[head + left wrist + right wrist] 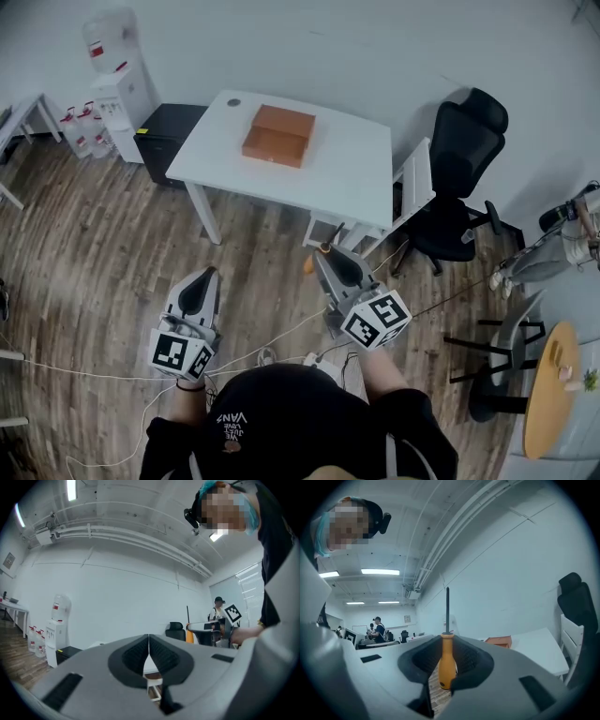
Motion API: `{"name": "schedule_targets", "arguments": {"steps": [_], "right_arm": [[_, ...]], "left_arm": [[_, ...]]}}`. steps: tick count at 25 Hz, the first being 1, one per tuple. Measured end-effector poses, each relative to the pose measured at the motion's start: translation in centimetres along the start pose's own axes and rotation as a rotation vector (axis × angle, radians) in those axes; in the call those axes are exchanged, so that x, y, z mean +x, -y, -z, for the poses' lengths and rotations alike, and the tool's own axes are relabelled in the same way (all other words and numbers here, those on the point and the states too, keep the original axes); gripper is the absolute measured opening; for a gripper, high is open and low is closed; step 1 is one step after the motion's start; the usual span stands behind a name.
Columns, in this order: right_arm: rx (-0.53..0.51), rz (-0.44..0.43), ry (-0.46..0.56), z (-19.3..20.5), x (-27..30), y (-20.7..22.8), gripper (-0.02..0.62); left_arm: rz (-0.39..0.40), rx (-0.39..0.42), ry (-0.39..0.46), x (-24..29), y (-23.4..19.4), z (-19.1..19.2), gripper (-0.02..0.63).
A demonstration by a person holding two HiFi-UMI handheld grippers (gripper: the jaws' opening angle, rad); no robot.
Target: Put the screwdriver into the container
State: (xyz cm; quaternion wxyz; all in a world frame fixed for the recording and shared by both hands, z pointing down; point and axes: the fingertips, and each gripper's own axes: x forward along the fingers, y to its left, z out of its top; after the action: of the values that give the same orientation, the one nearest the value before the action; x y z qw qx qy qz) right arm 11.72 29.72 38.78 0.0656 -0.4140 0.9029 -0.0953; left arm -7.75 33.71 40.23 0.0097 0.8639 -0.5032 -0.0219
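The container, an orange-brown box [278, 135], lies on the white table [356, 178] well ahead of me; it also shows as the box [498, 642] in the right gripper view. My right gripper [323, 251] hangs over the wooden floor short of the table, shut on the screwdriver [447, 660]. Its orange handle sits between the jaws and its black shaft points straight up past the tips of the right gripper [446, 639]. My left gripper [208, 273] is lower left, over the floor. The jaws of the left gripper [148, 637] are shut with nothing in them.
A black office chair [464, 178] and a white chair [412, 187] stand at the table's right end. A water dispenser [117, 80] and a black cabinet [169, 131] are at the back left. Cables [272, 342] run across the floor near my feet. A round wooden table [553, 389] stands right.
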Motion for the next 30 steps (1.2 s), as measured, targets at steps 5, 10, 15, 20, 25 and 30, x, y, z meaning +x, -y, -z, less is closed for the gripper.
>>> {"name": "schedule_targets", "arguments": {"steps": [5, 10, 15, 20, 25, 30], "right_arm": [[-0.009, 0.021, 0.003, 0.1, 1.3, -0.2, 0.077], [-0.010, 0.043, -0.013, 0.5, 1.9, 0.5, 0.077], [-0.022, 0.046, -0.020, 0.2, 3.2, 1.2, 0.077], [-0.012, 0.044, -0.026, 0.6, 5.3, 2.4, 0.077], [-0.006, 0.036, -0.035, 0.8, 7.2, 3.9, 0.077], [0.006, 0.037, -0.041, 0.7, 10.0, 6.5, 0.077]], "left_arm": [[0.021, 0.001, -0.001, 0.5, -1.7, 0.1, 0.014], [0.021, -0.009, 0.001, 1.3, -2.7, 0.4, 0.014], [0.009, -0.022, -0.004, 2.0, -4.0, 0.7, 0.014], [0.002, -0.025, -0.018, 3.5, -5.5, 1.1, 0.014], [0.002, -0.025, -0.030, 5.6, -6.7, 1.5, 0.014], [0.001, -0.025, -0.046, 9.0, -8.5, 1.7, 0.014]]}}
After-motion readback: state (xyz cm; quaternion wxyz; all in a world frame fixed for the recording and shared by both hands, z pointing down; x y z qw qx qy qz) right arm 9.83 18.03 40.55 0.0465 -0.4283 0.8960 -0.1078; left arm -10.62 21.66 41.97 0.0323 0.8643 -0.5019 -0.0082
